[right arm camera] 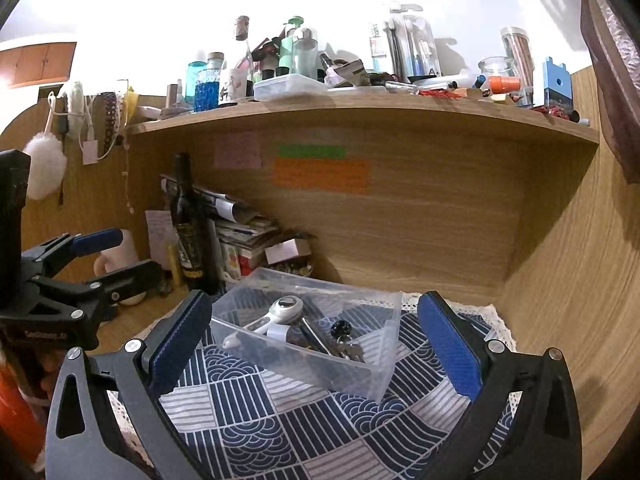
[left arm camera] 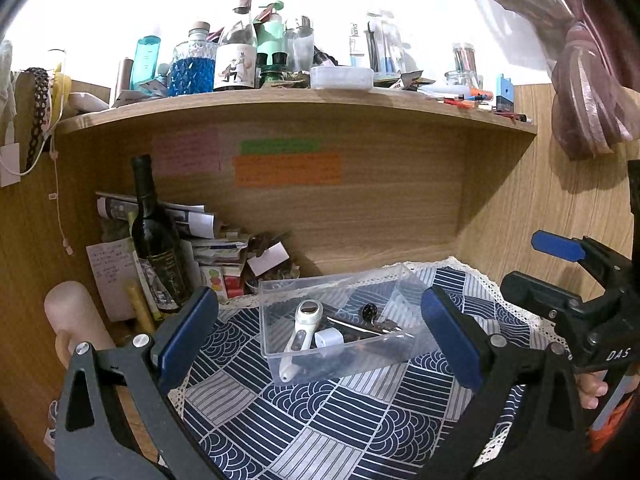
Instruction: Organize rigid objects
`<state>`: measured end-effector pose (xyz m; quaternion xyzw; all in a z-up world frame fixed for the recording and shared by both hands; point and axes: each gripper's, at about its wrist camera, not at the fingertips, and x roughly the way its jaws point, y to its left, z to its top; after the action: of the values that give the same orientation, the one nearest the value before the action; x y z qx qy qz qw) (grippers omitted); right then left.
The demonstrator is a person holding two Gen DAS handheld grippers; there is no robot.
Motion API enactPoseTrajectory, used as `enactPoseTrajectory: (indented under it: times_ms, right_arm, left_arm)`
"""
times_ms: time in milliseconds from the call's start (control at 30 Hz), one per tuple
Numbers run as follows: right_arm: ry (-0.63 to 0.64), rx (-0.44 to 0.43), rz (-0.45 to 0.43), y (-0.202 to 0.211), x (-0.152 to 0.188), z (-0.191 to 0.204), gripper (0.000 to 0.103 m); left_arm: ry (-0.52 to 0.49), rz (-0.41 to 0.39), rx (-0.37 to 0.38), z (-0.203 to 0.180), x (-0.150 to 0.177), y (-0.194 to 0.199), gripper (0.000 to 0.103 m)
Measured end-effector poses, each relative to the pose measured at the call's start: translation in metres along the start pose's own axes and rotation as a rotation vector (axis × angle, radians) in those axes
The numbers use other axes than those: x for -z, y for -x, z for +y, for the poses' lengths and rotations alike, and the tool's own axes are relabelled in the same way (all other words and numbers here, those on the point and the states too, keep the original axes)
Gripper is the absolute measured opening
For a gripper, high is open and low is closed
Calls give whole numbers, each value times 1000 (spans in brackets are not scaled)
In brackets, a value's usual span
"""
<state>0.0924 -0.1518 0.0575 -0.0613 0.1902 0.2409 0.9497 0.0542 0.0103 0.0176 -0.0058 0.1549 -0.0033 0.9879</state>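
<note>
**Approach to the bin: both tongs empty and spread**

**Step in hand (judged).** The small items already lie in the clear bin (left arm camera: 340, 320), and no loose item shows on the cloth (left arm camera: 320, 420). The step is likely a closing check or a reach for the bin itself.

**Procedure, left to right.**
1. Left tongs (left arm camera: 320, 336): fingers are spread wide and grip nothing. Keep them spread until one pad stands on each side of a bin wall or of a single item.
2. Take a thin wall squarely; the clear plastic looks light and may tip or slide on the cloth.
3. Right tongs (right arm camera: 316, 340): also spread wide, also empty. Hold them clear of the left tongs, which stand close beside them, to avoid a clash.

**Position of the task's things.**
- Bin: ahead of both tongs, between the fingers in each view, not touched by either pad.
- White tool (left arm camera: 302, 330): in the bin toward the left tongs' left finger, leaning over the near wall.
- White cube (left arm camera: 328, 338): just beside the tool, to its right.
- Keys (right arm camera: 344, 346): in the bin's right part, nearer the right finger.
- Bottle (left arm camera: 156, 240): outside the bin, beyond the left finger, upright.
</note>
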Motion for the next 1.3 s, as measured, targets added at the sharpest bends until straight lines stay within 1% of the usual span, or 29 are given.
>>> enactPoseTrajectory:
  times_ms: [567, 867, 967, 1300]
  right_arm:
    - [8, -8, -7, -1, -2, 2, 103]
    - [4, -14, -10, -1, -3, 6, 103]
    - [2, -15, -12, -1, -3, 7, 103]
    - [0, -16, -14, -1, -3, 7, 103]
  left_arm:
    - [12, 0, 11, -3, -1, -1, 103]
    - [59, 7, 44, 3, -2, -1, 103]
    - [71, 8, 44, 5, -2, -2, 103]
    - [56, 0, 42, 5, 0, -1, 103]
